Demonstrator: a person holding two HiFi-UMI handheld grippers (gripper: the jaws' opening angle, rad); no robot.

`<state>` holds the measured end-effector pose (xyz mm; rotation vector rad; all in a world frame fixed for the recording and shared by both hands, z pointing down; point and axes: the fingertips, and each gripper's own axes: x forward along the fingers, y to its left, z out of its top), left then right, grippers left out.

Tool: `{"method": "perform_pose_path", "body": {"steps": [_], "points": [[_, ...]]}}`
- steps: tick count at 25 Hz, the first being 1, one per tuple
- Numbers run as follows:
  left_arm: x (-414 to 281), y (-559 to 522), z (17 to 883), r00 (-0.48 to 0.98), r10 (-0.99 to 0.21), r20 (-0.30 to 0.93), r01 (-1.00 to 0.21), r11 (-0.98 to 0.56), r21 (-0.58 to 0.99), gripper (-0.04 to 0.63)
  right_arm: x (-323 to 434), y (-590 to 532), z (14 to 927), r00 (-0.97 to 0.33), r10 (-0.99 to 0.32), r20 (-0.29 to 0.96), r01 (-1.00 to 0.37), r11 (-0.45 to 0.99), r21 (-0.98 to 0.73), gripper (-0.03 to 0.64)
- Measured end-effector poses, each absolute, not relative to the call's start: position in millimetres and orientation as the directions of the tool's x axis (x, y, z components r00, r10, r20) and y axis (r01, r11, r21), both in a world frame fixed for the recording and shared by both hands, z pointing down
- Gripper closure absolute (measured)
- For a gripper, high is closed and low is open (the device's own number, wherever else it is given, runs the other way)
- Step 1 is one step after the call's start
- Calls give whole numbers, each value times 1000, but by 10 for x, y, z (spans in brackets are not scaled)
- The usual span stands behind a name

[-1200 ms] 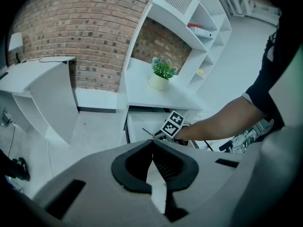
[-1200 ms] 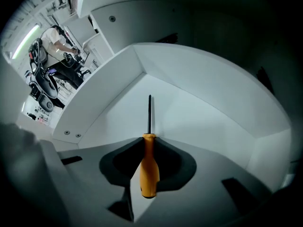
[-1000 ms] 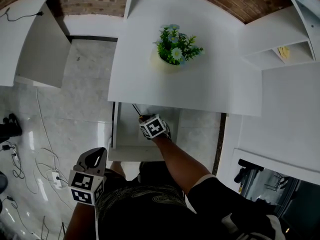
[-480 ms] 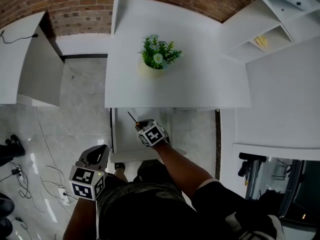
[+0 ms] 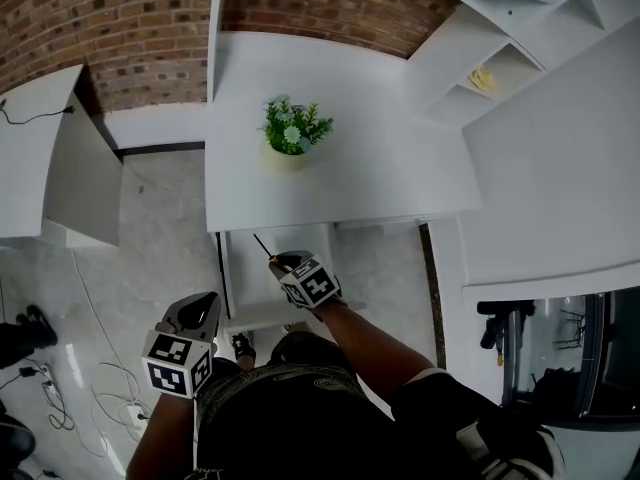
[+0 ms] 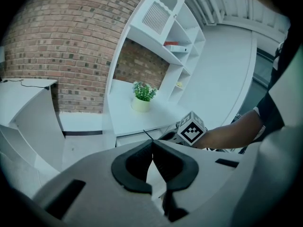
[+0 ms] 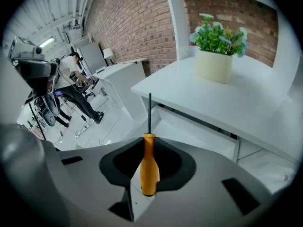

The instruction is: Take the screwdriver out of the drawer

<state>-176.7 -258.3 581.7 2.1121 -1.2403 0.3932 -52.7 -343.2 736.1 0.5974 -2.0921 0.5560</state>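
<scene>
1. Right gripper (image 7: 147, 183): jaws pinch the orange handle of the screwdriver (image 7: 149, 161), its shaft pointing far, towards the desk (image 7: 222, 103) edge.
2. Left gripper (image 6: 152, 167): jaws pressed together on nothing, held low at the near left, well apart from the work.
3. Below the tool lies the open drawer (image 5: 242, 268), under the desk's near edge.
4. Judged step: lifting out, nearly done. Next calls for a firm hold and drawing the tip clear of the desk edge.

Plant (image 5: 292, 128) on desk (image 5: 385, 173) — brick wall (image 5: 100, 28) bg
</scene>
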Motion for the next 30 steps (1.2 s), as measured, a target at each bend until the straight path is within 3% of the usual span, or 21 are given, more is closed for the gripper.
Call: {"method": "perform_pose_path", "body": {"steps": [21,30], "points": [[-1598,-2609,4879,621,-682,387,-784,-533,319,577,-458,-3183,5299,-670,-526,524,-690,702,-176,545],[-1392,-2588,4521,628,-709,320,-778,-560,285,577,-206,-3058,4657,-699,-596,395,-695,696,-180,543]]}}
